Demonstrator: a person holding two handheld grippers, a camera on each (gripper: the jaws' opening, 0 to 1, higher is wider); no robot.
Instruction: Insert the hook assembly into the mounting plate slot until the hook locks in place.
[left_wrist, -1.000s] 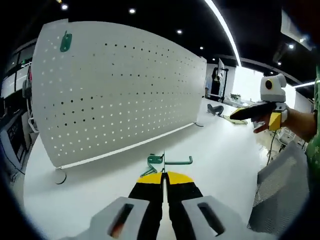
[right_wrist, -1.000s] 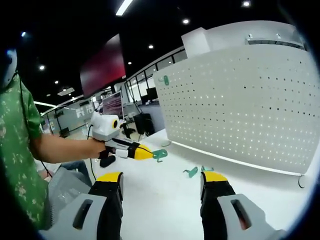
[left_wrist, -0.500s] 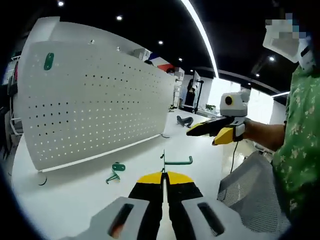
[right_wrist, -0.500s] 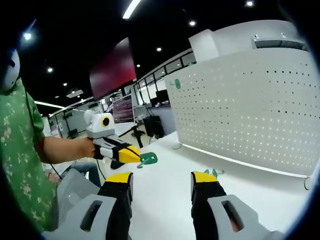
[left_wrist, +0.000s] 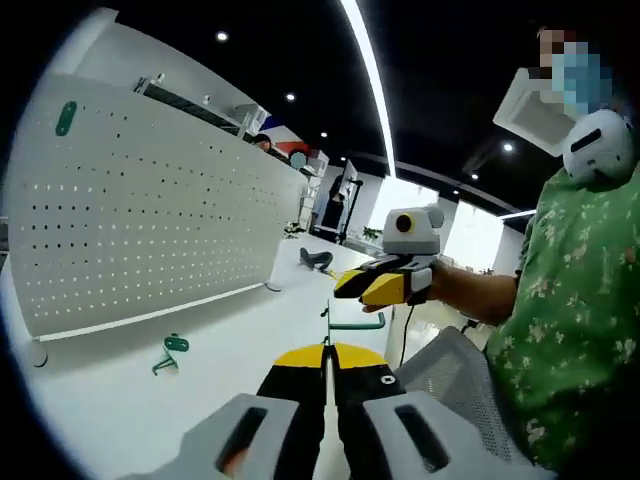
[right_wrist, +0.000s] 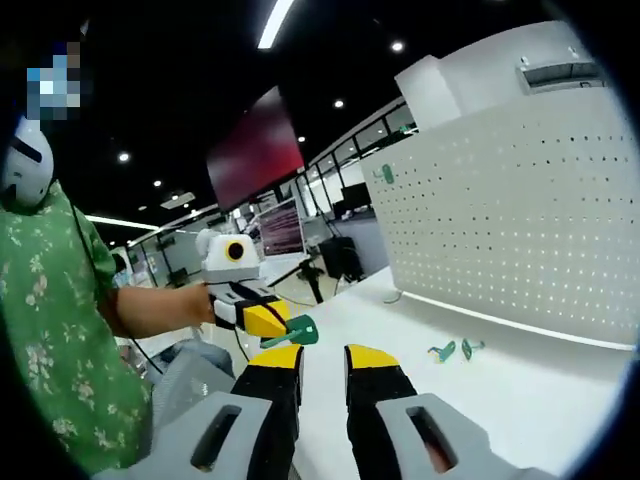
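My left gripper (left_wrist: 326, 347) is shut on a green hook assembly (left_wrist: 356, 325), whose rod sticks out to the right above the yellow jaw tips. In the right gripper view that left gripper (right_wrist: 272, 320) comes in from the left with the green hook (right_wrist: 299, 331) at its tip, just above my right gripper (right_wrist: 323, 352). The right jaws stand a narrow gap apart with nothing between them. My right gripper (left_wrist: 352, 286) hangs just above the hook's rod. The white perforated mounting plate (left_wrist: 150, 220) (right_wrist: 520, 230) stands upright on the table, with a green piece (left_wrist: 66, 118) (right_wrist: 385, 173) high on it.
Loose green hook parts (left_wrist: 168, 353) (right_wrist: 451, 350) lie on the white table (left_wrist: 220, 370) in front of the plate. A person in a green patterned shirt (left_wrist: 575, 300) holds both grippers. A grey mesh chair back (left_wrist: 455, 385) is at the table's edge.
The right jaws have narrowed from wide apart to a small gap. The two grippers have come close together, away from the plate, and the hook now sits just above the right jaws.
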